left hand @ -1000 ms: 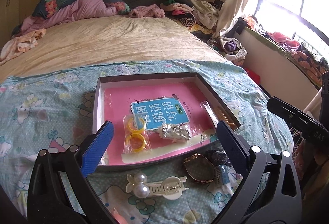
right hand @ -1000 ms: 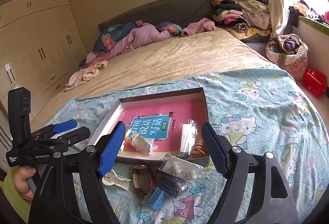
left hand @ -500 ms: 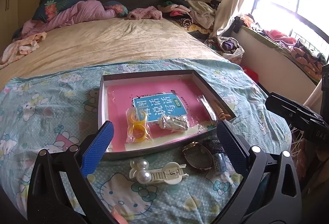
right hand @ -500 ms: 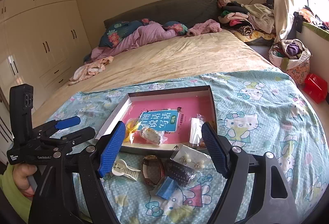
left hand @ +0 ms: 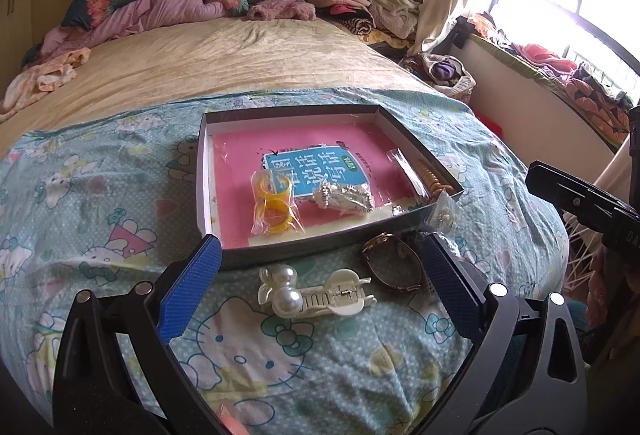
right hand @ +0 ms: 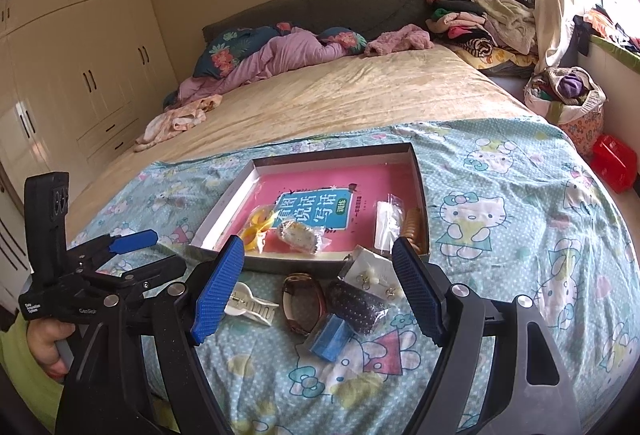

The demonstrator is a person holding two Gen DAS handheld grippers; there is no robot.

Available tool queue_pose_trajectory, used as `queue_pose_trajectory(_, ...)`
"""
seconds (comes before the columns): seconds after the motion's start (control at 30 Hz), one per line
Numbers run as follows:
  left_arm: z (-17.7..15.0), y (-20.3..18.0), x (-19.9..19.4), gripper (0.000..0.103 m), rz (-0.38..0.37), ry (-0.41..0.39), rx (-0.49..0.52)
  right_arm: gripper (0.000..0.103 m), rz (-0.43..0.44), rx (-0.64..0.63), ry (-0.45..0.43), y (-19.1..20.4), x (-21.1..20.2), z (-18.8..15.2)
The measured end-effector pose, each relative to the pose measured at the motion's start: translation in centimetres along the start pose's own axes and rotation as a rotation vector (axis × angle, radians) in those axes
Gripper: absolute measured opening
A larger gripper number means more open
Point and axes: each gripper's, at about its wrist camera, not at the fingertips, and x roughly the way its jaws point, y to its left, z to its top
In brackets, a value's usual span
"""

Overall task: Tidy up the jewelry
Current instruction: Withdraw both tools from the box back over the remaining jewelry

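- Left gripper (left hand: 318, 277): jaws spread wide, nothing between them, held low over the cartoon-print sheet (left hand: 100, 195).
- Between its fingertips, just ahead: white hair clip (left hand: 316, 293) with two pearls, lying flat on the sheet.
- Beside the clip, close to the left gripper's right-hand finger: brown bracelet (left hand: 394, 267), an oval loop on the sheet.
- Straight ahead, beyond clip and bracelet: shallow grey box (left hand: 298, 259), its near wall just past the fingertips, a pink-and-blue book cover lining its floor.
- Inside the box, front left: bagged yellow rings (left hand: 272, 205); beside them to the right, a bagged silvery piece (left hand: 344, 197); along the right wall, a string of orange-brown beads (left hand: 434, 179) next to a clear packet.
- Right gripper (right hand: 318, 293): also wide open and empty, hovering over the loose pile in front of the box.
- Between its fingertips: the bracelet, a dark dotted pouch (right hand: 356, 305) touching it on the right, a blue block (right hand: 330, 337) nearer the gripper, and an earring card (right hand: 374, 277) leaning against the box's near wall.
- Near its left-hand finger: the hair clip, partly hidden by that finger.
- Far left of the right gripper: a hand (right hand: 46, 347) grasping the left gripper's handle, green sleeve below.
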Motion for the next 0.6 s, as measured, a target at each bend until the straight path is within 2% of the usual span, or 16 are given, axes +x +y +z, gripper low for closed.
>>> queue_pose_trajectory(0.6, -4.4, 0.0, 1.4, 0.093, -0.050, 0.131, 0.014, 0.075, 0.001, -0.020, 0.096, 0.7, 1.3, -3.2)
